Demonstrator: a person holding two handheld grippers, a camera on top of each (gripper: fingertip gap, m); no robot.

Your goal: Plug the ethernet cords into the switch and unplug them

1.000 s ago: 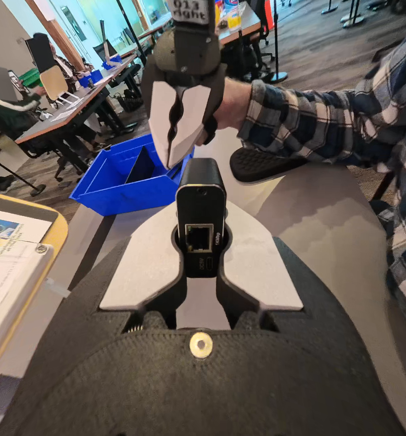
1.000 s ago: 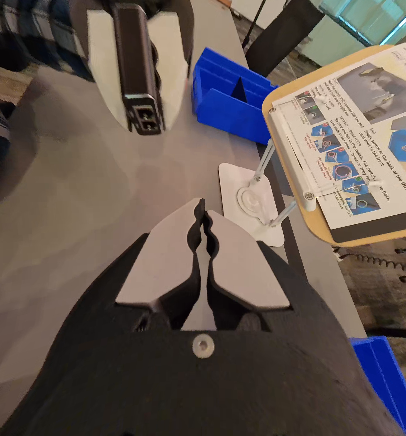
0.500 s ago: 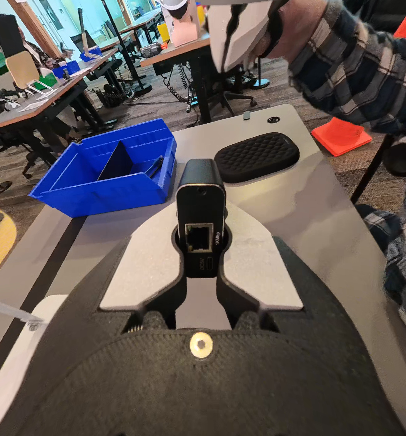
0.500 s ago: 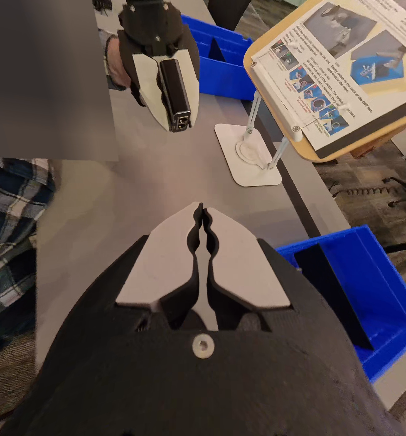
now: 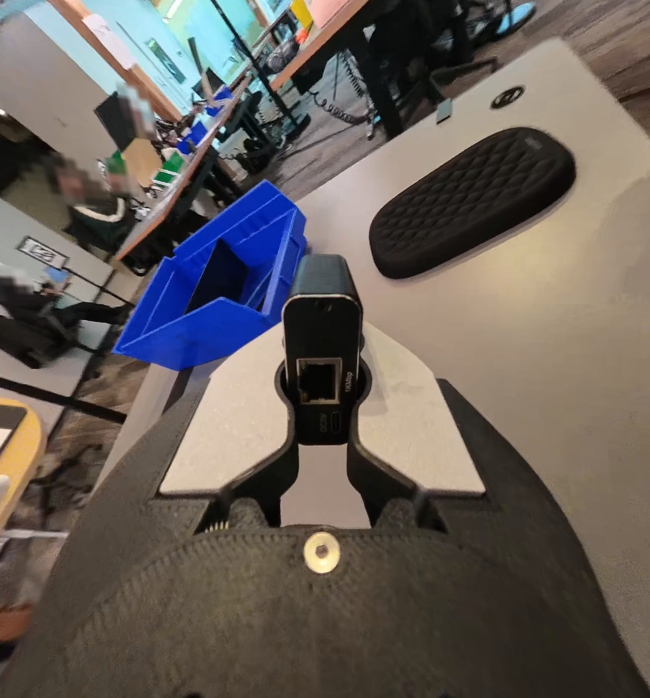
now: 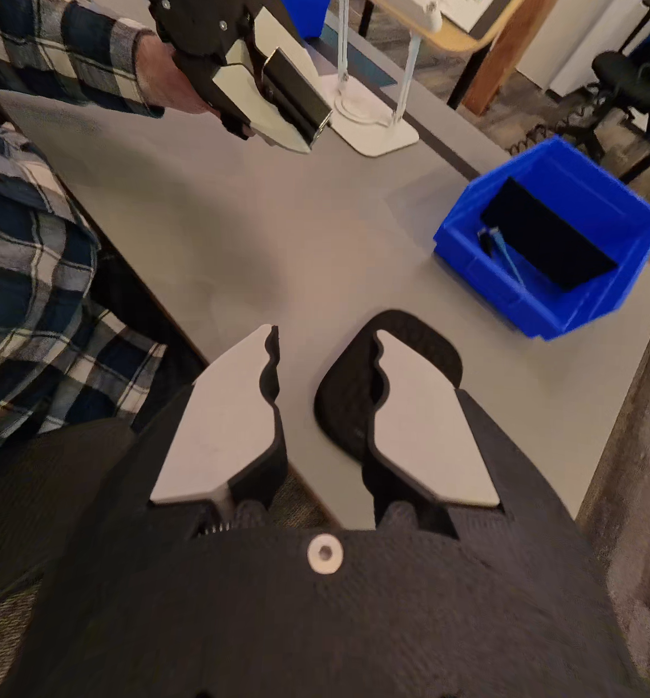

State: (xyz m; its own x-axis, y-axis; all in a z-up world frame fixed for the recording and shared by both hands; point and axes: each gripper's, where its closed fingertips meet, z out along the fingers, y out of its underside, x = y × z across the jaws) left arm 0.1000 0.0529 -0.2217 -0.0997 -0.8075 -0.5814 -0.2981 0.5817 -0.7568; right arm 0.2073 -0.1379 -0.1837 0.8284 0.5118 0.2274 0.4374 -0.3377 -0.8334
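My left gripper (image 5: 323,340) is shut on a small black switch (image 5: 321,362). The switch stands upright between the fingers, with an empty port facing the camera. The right wrist view shows this gripper (image 6: 300,132) at the top, held above the grey table (image 6: 278,226) with the switch (image 6: 297,94) clamped in it. My right gripper (image 6: 325,336) is open and empty above the near table edge, over a black pad (image 6: 349,396). A blue cord with a dark plug (image 6: 504,253) lies in a blue bin (image 6: 542,313) to the right.
A second blue bin (image 5: 202,302) with a black divider sits left of the switch. The black pad (image 5: 470,204) lies on the table (image 5: 504,359). A white stand (image 6: 372,124) carries a wooden board (image 5: 13,453). A plaid sleeve (image 6: 32,245) is at left. People sit at far desks.
My right gripper has opened from fully shut and swung back toward the near table edge and the right-hand bin. The left gripper kept its hold on the switch and tilted.
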